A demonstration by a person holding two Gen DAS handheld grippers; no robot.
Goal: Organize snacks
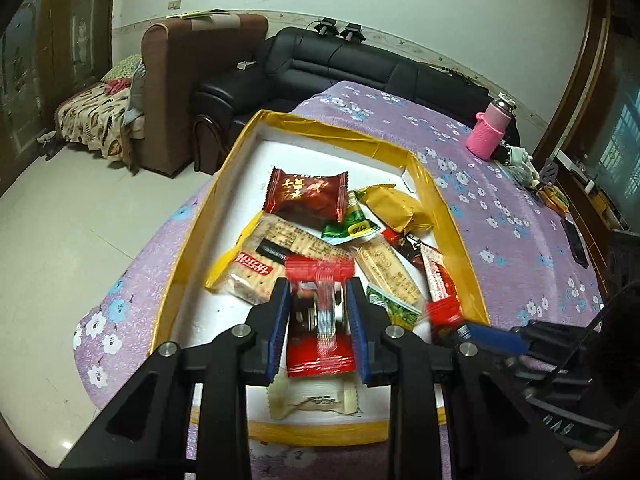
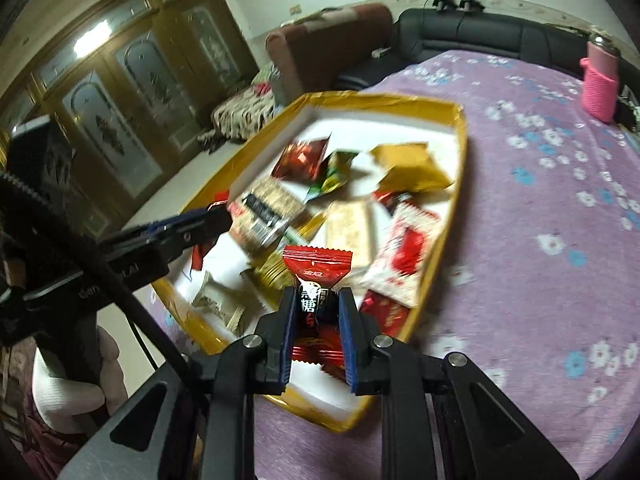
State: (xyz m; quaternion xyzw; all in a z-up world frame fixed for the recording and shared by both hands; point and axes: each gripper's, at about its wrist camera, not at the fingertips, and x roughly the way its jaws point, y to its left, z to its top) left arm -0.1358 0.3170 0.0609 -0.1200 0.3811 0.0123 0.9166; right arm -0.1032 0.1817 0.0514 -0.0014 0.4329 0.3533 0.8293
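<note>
A yellow-rimmed white tray lies on a purple flowered cloth and holds several wrapped snacks: a dark red packet, a cracker pack, a gold packet. My left gripper is shut on a red candy above the tray's near end. My right gripper is shut on a red and black candy over the tray's near corner. The right gripper's tip shows at the tray's right rim; the left gripper shows at left.
A pink bottle stands at the table's far right beside small clutter. A black phone lies near the right edge. A black sofa and brown armchair stand behind the table.
</note>
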